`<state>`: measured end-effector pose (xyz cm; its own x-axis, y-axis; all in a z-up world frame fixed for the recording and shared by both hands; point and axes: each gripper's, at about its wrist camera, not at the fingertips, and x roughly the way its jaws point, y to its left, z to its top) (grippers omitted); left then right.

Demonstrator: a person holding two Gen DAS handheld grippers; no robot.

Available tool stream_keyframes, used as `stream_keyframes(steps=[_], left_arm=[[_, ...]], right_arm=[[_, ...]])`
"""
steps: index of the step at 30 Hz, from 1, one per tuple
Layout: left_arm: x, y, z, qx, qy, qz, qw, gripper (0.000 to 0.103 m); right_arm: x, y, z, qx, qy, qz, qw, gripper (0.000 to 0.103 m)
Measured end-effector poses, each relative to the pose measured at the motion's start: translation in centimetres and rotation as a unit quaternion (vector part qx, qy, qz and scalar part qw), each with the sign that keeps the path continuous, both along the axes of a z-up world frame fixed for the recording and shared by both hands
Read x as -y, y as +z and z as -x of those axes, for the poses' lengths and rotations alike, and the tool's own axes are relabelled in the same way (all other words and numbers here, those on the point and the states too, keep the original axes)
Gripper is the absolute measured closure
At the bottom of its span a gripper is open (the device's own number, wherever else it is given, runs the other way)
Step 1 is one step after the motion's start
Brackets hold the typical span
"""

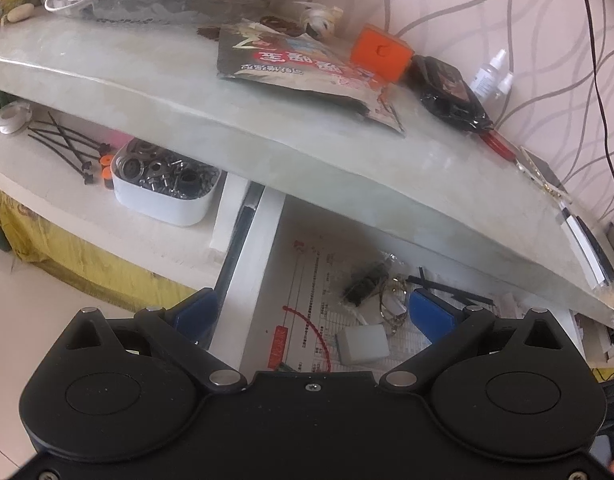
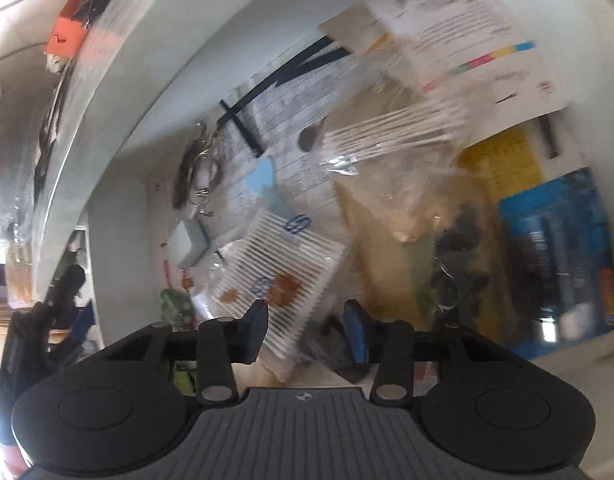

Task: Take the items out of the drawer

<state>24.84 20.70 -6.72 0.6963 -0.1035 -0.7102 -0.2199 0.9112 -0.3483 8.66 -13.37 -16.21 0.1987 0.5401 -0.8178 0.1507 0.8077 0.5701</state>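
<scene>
The open drawer (image 1: 251, 240) sits under a pale stone tabletop (image 1: 147, 80). On its printed paper liner lie a white block (image 1: 363, 344), a small black part in a clear bag (image 1: 365, 284) and key rings (image 1: 395, 304). My left gripper (image 1: 313, 316) hovers wide open over the drawer's left end, holding nothing. In the blurred right wrist view, my right gripper (image 2: 307, 328) points down into the drawer, its jaws partly apart. A flat pack of cotton swabs (image 2: 283, 264) lies just beyond them, one corner reaching between the fingers, and the pads do not press on it.
A loose bag of swabs (image 2: 391, 132), a tan bag (image 2: 387, 240), a blue package (image 2: 559, 256), leaflets (image 2: 467, 32) and black ties (image 2: 275, 76) crowd the drawer. An orange box (image 1: 381, 54) and a dark snack bag (image 1: 303, 76) are on the tabletop. A tub of metal parts (image 1: 167, 184) stands on the shelf.
</scene>
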Motion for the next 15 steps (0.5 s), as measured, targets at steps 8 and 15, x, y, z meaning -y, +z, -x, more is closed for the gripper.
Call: stream_keyframes(steps=[8,15], left_arm=[[-0.1,-0.1,-0.1,-0.003,0.0,0.006,1.0,0.0],[-0.1,-0.1,-0.1,-0.005,-0.002,0.007,1.0,0.0]], right_arm=[[-0.9,1.6,0.5,0.072,0.024,-0.014,0.997,0.096],[-0.8,6.5,3.3,0.167,0.048,0.018,0.985,0.1]])
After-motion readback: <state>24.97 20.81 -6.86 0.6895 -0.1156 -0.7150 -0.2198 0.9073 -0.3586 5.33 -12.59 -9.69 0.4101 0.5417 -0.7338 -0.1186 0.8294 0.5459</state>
